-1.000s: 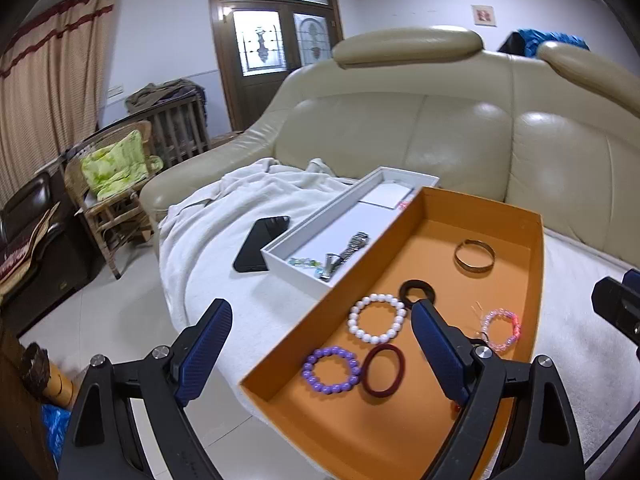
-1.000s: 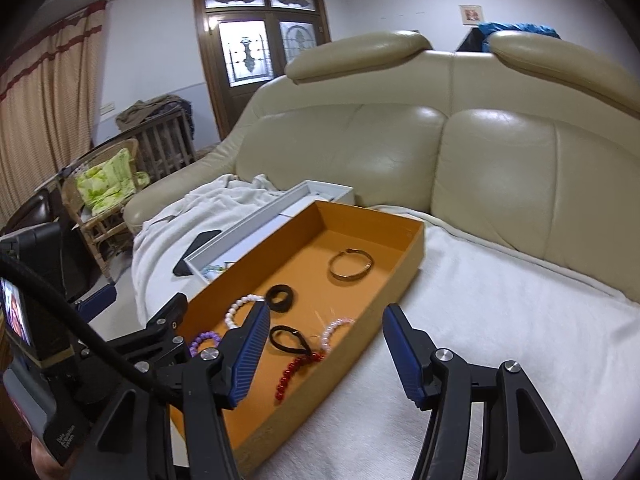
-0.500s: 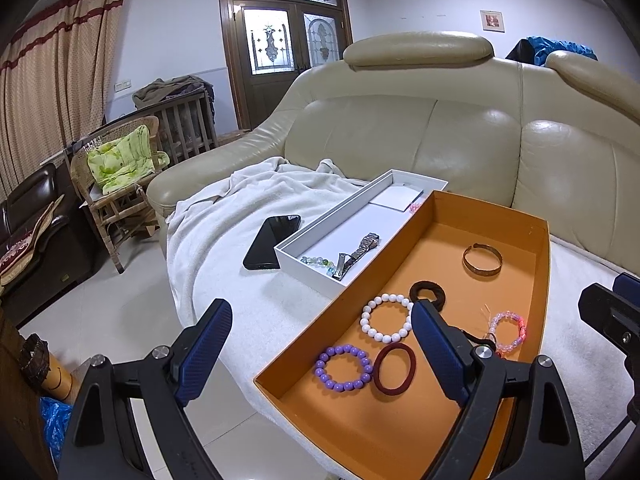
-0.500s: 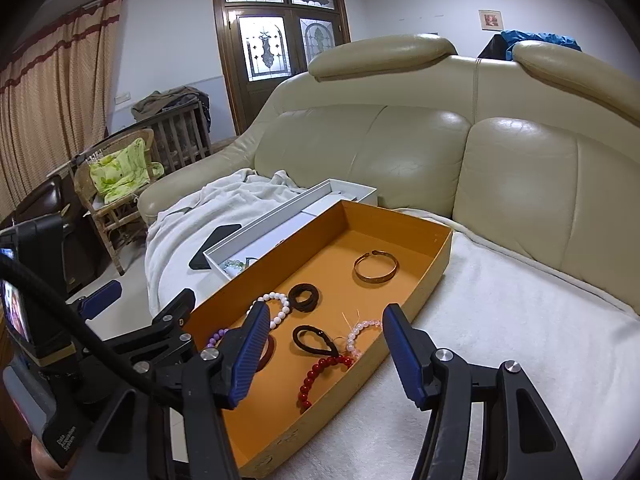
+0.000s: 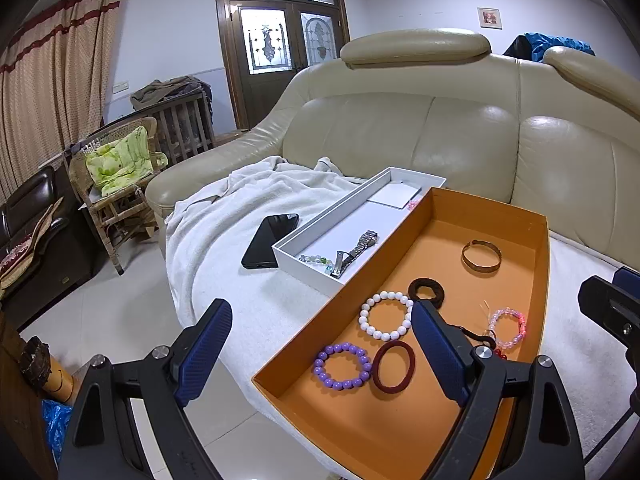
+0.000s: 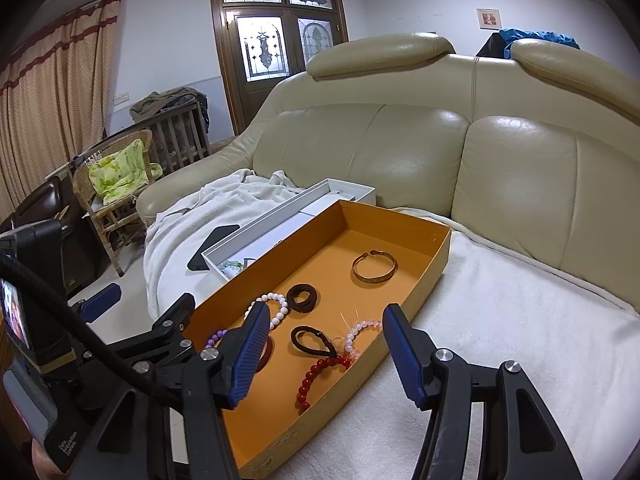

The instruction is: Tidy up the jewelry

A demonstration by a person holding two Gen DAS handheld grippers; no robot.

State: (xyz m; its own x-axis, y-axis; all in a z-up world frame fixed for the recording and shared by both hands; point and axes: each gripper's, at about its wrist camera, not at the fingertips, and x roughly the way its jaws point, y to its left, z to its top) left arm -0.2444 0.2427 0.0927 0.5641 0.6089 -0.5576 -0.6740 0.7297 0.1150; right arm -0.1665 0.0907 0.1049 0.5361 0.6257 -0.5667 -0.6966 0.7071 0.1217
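An orange tray (image 5: 541,280) (image 6: 436,256) on the white-covered sofa seat holds a purple bead bracelet (image 5: 342,365), a dark red band (image 5: 393,366), a white bead bracelet (image 5: 385,315) (image 6: 278,309), a black scrunchie (image 5: 426,290) (image 6: 302,297), a bronze bangle (image 5: 481,258) (image 6: 374,267), a pink bead bracelet (image 5: 507,326) (image 6: 360,334), a black hair tie (image 6: 312,339) and a red bead bracelet (image 6: 320,376). A white box (image 5: 304,240) (image 6: 256,236) beside it holds a metal watch (image 5: 358,249) and green beads (image 5: 316,259). My left gripper (image 5: 322,350) is open and empty above the tray's near end. My right gripper (image 6: 324,350) is open and empty above the tray.
A black phone (image 5: 270,240) (image 6: 212,246) lies on the white blanket (image 5: 224,216) left of the white box. The beige leather sofa back (image 5: 440,128) rises behind. A wicker chair (image 5: 116,184) stands on the floor at left.
Both grippers have pulled back and risen slightly; the tray and box sit lower and nearer the middle of each view. Nothing was picked up; both stay open.
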